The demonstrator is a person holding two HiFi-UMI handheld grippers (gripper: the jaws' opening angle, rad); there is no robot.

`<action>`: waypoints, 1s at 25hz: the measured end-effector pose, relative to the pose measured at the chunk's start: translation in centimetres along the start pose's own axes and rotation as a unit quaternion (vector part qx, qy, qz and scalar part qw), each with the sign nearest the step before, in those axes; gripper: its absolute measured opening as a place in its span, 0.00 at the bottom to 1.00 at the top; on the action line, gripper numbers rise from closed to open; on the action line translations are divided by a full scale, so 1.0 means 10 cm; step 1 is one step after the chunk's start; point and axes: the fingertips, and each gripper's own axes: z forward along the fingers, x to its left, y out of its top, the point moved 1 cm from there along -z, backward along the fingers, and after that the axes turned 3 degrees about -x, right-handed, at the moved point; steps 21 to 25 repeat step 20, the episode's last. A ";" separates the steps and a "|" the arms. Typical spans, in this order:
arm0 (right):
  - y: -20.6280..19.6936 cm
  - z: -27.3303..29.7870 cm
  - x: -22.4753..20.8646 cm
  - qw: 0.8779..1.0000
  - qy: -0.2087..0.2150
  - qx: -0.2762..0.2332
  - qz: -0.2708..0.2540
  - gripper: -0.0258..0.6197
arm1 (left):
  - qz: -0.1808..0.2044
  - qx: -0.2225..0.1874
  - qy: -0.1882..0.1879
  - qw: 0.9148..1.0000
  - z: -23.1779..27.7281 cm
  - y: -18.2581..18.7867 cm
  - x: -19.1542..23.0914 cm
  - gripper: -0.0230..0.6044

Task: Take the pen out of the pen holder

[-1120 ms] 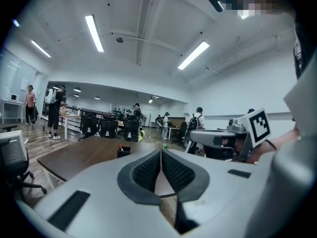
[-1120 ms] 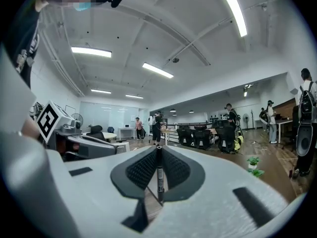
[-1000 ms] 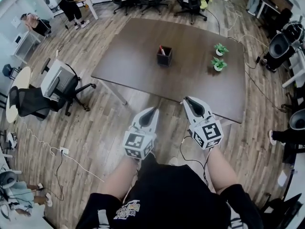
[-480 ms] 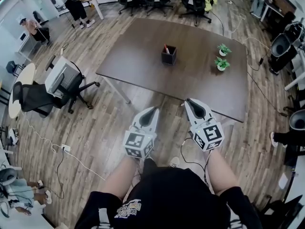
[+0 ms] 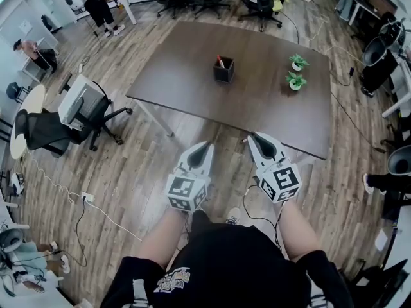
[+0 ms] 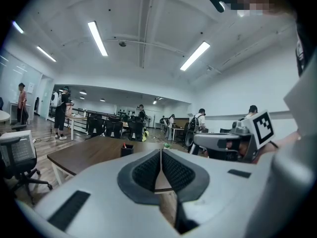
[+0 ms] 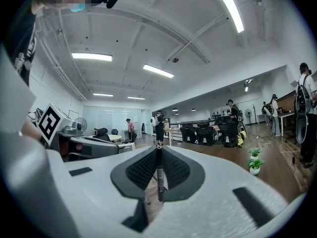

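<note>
A black pen holder (image 5: 223,70) stands on the brown table (image 5: 257,108), with a red-tipped pen (image 5: 219,61) sticking out of it. In the left gripper view the pen holder (image 6: 127,151) shows far ahead. Both grippers are held side by side in front of the person's body, short of the table's near edge. My left gripper (image 5: 207,146) (image 6: 161,152) is shut, with nothing between its pads. My right gripper (image 5: 255,135) (image 7: 158,150) is shut on a thin dark pen (image 7: 159,177) that stands upright between its pads.
Two small potted plants (image 5: 296,63) (image 5: 295,81) stand on the table's right part; they also show in the right gripper view (image 7: 254,165). An office chair (image 5: 77,111) stands left of the table. A cable (image 5: 96,210) lies on the wooden floor. People stand far off.
Both grippers keep the same pose before the body. The table and holder have shifted slightly in the head view, and the people at the far left have moved.
</note>
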 end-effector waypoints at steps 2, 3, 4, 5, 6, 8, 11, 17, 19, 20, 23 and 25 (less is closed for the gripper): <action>-0.01 -0.01 0.00 1.000 0.002 0.000 0.000 0.09 | 0.001 0.000 0.001 1.000 0.00 0.00 -0.02 0.06; -0.01 -0.02 -0.01 1.000 0.003 -0.001 0.001 0.09 | 0.002 0.000 0.002 1.000 -0.01 -0.01 -0.03 0.06; -0.01 -0.02 -0.01 1.000 0.005 -0.001 0.001 0.09 | 0.003 0.000 0.002 1.000 -0.01 -0.01 -0.04 0.06; -0.01 -0.02 -0.01 1.000 0.005 -0.001 0.001 0.09 | 0.004 0.000 0.003 1.000 -0.01 -0.01 -0.05 0.06; -0.02 -0.03 -0.01 1.000 0.006 -0.002 0.002 0.09 | 0.005 0.000 0.003 1.000 -0.01 -0.01 -0.05 0.06; -0.02 -0.03 -0.01 1.000 0.007 -0.002 0.002 0.09 | 0.006 0.000 0.004 1.000 -0.03 -0.01 -0.06 0.05; -0.01 -0.04 0.00 1.000 0.008 -0.003 0.004 0.09 | 0.006 0.001 0.005 1.000 -0.05 -0.01 -0.07 0.05; -0.02 -0.05 -0.02 1.000 0.007 -0.003 0.006 0.09 | 0.006 0.001 0.003 1.000 -0.02 -0.02 -0.09 0.06; -0.03 -0.05 -0.02 1.000 0.006 -0.003 0.007 0.09 | 0.006 0.001 0.003 1.000 -0.02 -0.03 -0.09 0.06; -0.04 -0.05 -0.02 1.000 0.006 -0.003 0.007 0.09 | 0.005 0.002 0.003 1.000 -0.02 -0.04 -0.09 0.06; -0.04 -0.05 -0.02 1.000 0.006 -0.003 0.007 0.09 | 0.005 0.002 0.003 1.000 -0.02 -0.04 -0.09 0.06; -0.04 -0.05 -0.02 1.000 0.006 -0.003 0.007 0.09 | 0.005 0.002 0.003 1.000 -0.02 -0.04 -0.09 0.06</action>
